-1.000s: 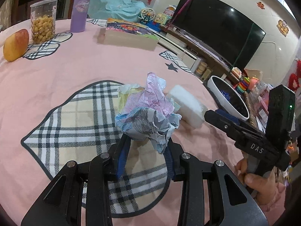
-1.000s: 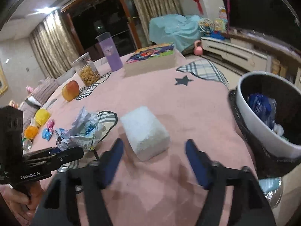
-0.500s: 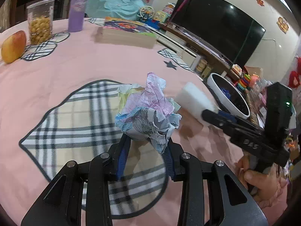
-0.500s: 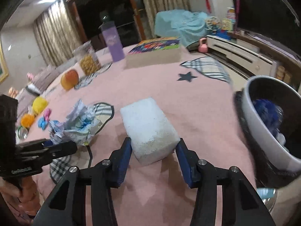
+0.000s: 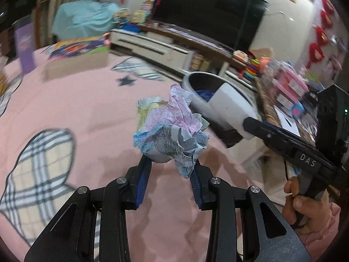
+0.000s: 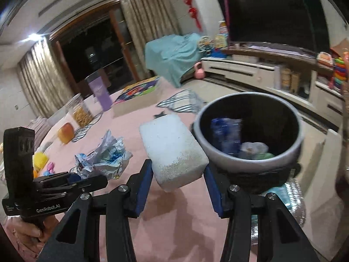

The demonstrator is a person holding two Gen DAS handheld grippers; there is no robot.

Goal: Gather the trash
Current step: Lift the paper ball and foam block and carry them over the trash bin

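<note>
My left gripper (image 5: 171, 163) is shut on a crumpled ball of coloured paper (image 5: 170, 131) and holds it above the pink tablecloth (image 5: 87, 109). My right gripper (image 6: 177, 170) is shut on a white foam block (image 6: 172, 144), which hangs clear of the table just left of the grey trash bin (image 6: 218, 150). The bin stands off the table's edge, with blue and pale rubbish inside. In the left wrist view the foam block (image 5: 229, 107) hangs in front of the bin (image 5: 192, 83). In the right wrist view the paper (image 6: 106, 155) is lower left.
On the table's far side are an apple (image 6: 65, 133), a snack jar (image 6: 80, 111), a purple cup (image 6: 100, 93) and a colourful box (image 6: 135, 96). Small toys (image 6: 40, 161) lie at the left. A TV (image 6: 272, 15) and low cabinet stand beyond the bin.
The right gripper shut on the foam block and lifted it off the table. Both grippers moved with their loads toward the bin, which now looms larger.
</note>
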